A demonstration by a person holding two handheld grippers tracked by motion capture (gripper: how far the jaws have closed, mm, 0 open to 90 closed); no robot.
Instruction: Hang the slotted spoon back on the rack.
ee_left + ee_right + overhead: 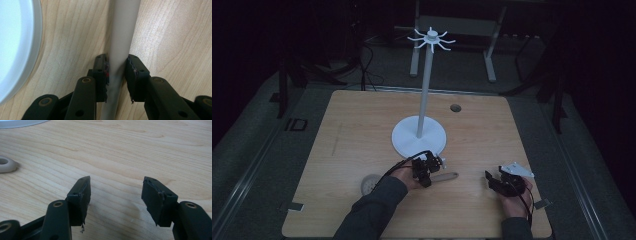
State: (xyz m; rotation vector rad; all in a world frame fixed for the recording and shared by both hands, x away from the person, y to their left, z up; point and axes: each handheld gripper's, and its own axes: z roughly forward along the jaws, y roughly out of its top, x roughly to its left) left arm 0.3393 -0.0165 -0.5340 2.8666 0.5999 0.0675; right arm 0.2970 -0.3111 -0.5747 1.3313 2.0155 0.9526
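Two grippers sit over the near part of the wooden table (352, 130), and we take them from left to right. At the far left, near the front edge, lies a small pale round disc (371, 183), too dim to name. Next comes the left gripper (428, 167), whose jaws in its own view press on either side of a pale handle-like bar (122, 37); we judge it gripped, or all but. From above, the bar (446, 176) lies flat on the wood, its long axis running left to right, with its rounded free end pointing toward the right hand. In the right gripper view that end (6, 164) shows a hole, to the left of the jaws and well apart from them. Just beyond the left gripper stands the white stand (419, 136), a round base with a tall post and hooked arms on top. The right gripper (498, 181) rests with its jaws spread wide over bare wood, holding nothing. The left hand is plainly the nearer to the bar.
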